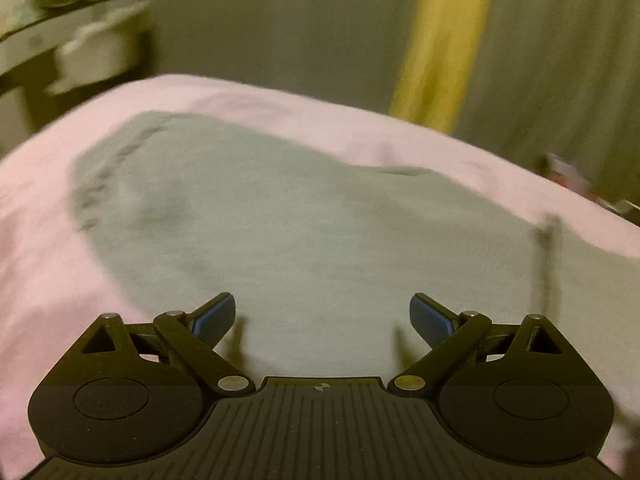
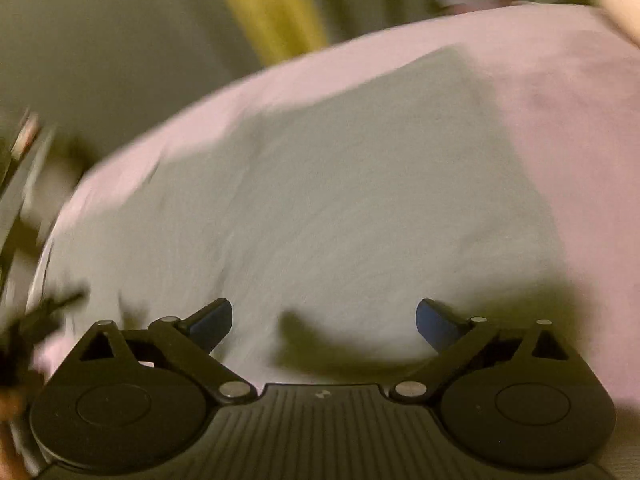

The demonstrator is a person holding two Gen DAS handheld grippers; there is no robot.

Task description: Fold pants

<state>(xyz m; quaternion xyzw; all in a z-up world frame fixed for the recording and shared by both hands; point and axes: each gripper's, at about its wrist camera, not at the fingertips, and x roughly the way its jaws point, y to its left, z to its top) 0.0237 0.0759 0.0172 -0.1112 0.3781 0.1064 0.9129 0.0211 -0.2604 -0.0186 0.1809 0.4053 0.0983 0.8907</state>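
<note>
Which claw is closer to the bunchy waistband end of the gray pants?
Left, as far as the blur shows. The left claw hangs open over the gray pants, facing the waistband. The right claw is open over a plain stretch.

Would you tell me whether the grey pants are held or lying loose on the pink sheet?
Lying loose: the grey pants rest flat on the pink sheet, clear of either gripper.

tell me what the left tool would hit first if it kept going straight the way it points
Most likely the grey pants lying on the pink sheet. The left tool is open and empty, angled down at the fabric; the blur makes the exact spot uncertain.
</note>
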